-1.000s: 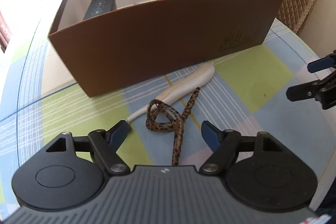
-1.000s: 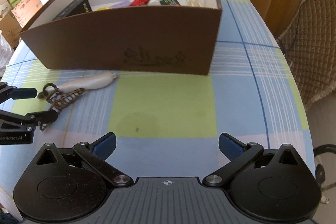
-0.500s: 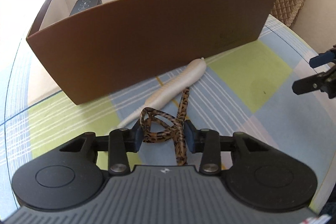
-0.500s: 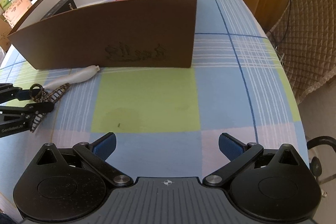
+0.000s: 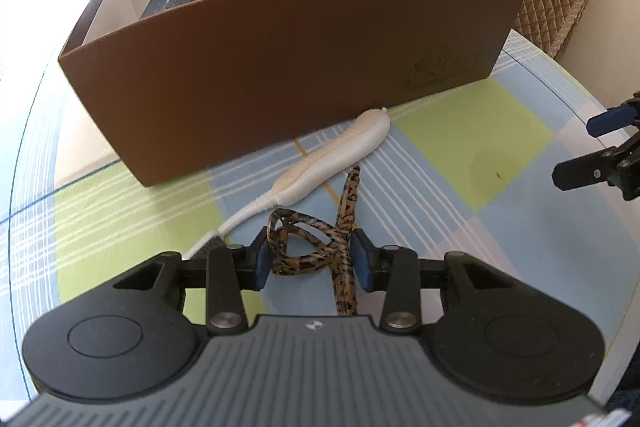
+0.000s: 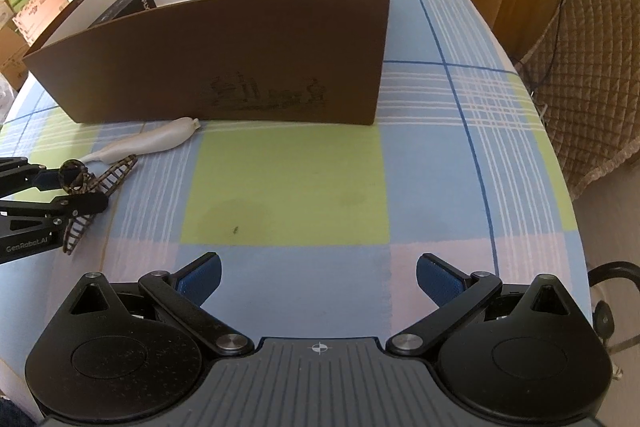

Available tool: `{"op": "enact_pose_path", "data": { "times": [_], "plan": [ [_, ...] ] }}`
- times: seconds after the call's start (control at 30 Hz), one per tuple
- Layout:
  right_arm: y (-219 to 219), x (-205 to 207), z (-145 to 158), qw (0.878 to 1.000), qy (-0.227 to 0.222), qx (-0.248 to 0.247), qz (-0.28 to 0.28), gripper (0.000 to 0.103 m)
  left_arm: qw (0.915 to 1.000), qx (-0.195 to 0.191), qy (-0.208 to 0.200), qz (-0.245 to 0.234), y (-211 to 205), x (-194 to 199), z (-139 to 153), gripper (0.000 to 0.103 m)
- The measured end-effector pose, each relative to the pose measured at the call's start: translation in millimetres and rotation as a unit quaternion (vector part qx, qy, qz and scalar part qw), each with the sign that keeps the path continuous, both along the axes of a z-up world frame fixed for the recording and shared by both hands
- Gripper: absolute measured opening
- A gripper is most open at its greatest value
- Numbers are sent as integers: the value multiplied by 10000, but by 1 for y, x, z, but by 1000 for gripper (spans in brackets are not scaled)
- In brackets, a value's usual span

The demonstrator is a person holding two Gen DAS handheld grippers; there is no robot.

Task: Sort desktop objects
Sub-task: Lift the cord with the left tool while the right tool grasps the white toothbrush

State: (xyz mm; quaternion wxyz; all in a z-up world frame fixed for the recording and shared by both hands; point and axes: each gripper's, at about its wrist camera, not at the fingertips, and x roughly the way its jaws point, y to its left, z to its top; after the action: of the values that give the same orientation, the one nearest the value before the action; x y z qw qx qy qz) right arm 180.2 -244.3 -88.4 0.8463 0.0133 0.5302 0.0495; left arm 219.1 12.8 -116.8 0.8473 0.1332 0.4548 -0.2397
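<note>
Right wrist: brown box [image 6: 224,67] holds black case [image 6: 128,5].

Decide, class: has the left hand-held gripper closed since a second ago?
Yes. The left hand-held gripper pads, formerly wide apart beside the leopard-print strap, now clamp it; the white feather-shaped object beside it has stayed put.

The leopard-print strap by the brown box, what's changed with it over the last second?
The left hand-held gripper moved forward and down over the leopard-print strap, and its jaws, wide open a second ago, closed on the looped part. The strap itself has hardly shifted on the tablecloth. The white feather-shaped piece, brown box and open right hand-held gripper stayed as they were.
</note>
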Motion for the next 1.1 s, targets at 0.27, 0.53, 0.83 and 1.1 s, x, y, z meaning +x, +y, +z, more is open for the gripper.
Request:
{"op": "enact_pose_path", "data": {
  "times": [0.27, 0.53, 0.83, 1.1],
  "plan": [
    [10, -1, -1, 9988, -119, 369, 286, 101, 9994, 87, 103, 306, 28, -23, 3, 35],
    [55, 9, -7, 9867, -422, 667, 1422, 101, 9910, 178, 164, 1316, 91, -42, 8, 35],
    [118, 36, -19, 9413, -1182, 407, 3135, 64, 9742, 72, 60, 2254, 142, -46, 16, 35],
    [152, 61, -43, 9127, -1432, -181, 3823, 63, 9705, 16, 27, 2413, 156, -49, 19, 35]
  ]
}}
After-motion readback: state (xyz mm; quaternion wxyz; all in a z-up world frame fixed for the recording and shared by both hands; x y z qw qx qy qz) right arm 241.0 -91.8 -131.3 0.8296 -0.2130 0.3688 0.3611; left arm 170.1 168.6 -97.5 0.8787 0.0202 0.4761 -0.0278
